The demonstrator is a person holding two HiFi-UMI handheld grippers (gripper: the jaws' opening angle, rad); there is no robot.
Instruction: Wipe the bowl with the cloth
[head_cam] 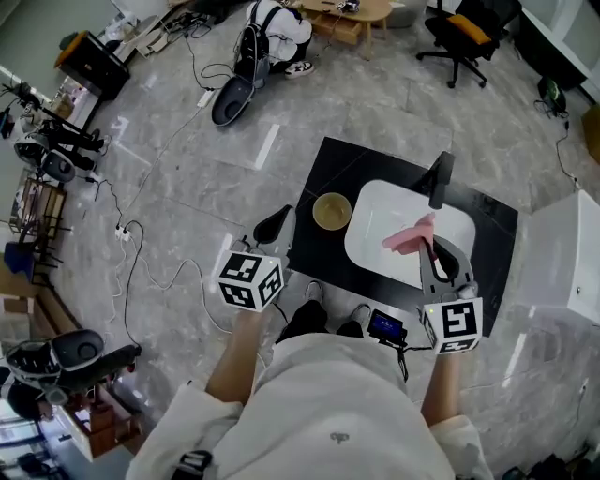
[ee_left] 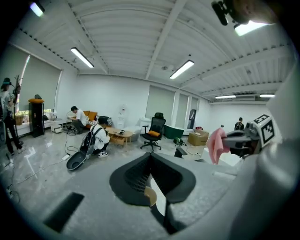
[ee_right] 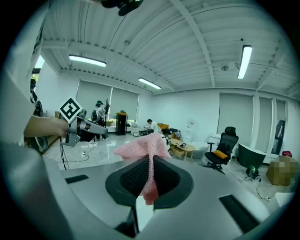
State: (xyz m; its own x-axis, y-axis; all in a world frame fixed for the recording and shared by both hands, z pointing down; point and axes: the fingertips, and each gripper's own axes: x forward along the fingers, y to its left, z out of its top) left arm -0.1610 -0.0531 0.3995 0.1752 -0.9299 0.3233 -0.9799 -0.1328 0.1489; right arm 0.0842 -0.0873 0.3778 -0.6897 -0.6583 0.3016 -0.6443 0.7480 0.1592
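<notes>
I'm looking down on a grey marble floor in a big open office, where a black table stands just ahead of the person carrying my grippers. The bowl, a small tan one, sits upright on the black top, right beside the left edge of a white tray that rests on the same table. Nothing touches the bowl.

The cloth is pink and hangs over the tray, clear of the bowl. The right gripper has it. In the right gripper view both jaws are pinched onto the knit fabric, which bunches out above the tips and trails a short tail below. The left gripper hovers at the near left corner of the table, close to the bowl but apart from it. In the left gripper view its jaws are pressed together with nothing in them, and a sliver of the bowl's rim shows beneath them.

A dark upright fixture stands at the tray's far edge. Further out, cables snake across the floor. A crouching person is by a low wooden table, and an office chair stands at the far side.
</notes>
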